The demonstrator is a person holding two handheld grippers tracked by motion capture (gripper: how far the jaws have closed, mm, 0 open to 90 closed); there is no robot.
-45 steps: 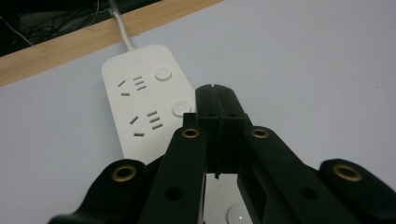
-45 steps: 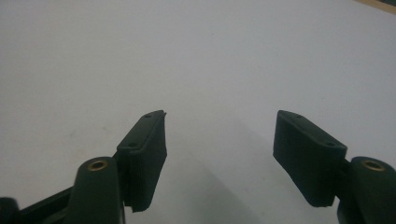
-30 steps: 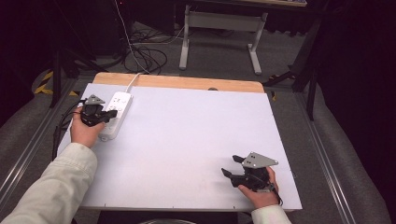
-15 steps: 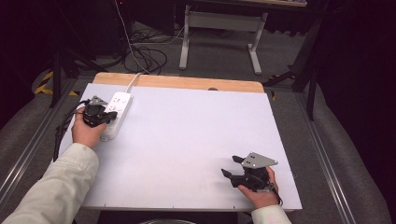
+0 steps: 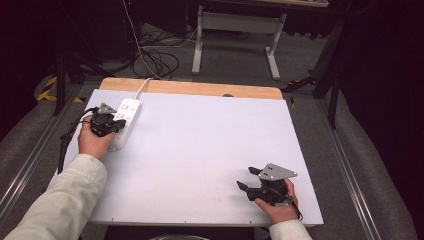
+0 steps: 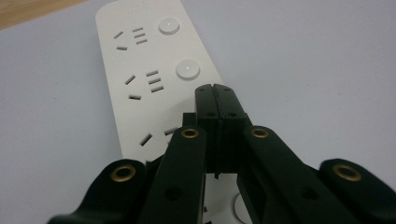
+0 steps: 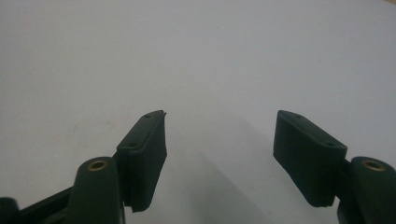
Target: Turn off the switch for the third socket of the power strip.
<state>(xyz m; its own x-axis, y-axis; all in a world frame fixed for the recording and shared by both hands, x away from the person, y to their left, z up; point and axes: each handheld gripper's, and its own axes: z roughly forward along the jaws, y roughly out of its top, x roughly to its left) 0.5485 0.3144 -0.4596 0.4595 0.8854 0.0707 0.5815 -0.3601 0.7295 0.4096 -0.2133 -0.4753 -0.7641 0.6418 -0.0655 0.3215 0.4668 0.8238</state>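
Left gripper [image 6: 215, 88] jaws together over power strip [image 6: 149, 74]; right gripper [image 7: 219, 140] jaws apart, nothing between

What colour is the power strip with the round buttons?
The power strip is white, with white round buttons; the left gripper view shows it best.

- A table [image 5: 200, 150] covered by a white sheet is seen, with a bare wooden strip [image 5: 190, 88] left along its far edge.
- A white power strip [image 5: 125, 120] is laid flat near the far left corner, its cord [image 5: 141, 86] led off the far edge.
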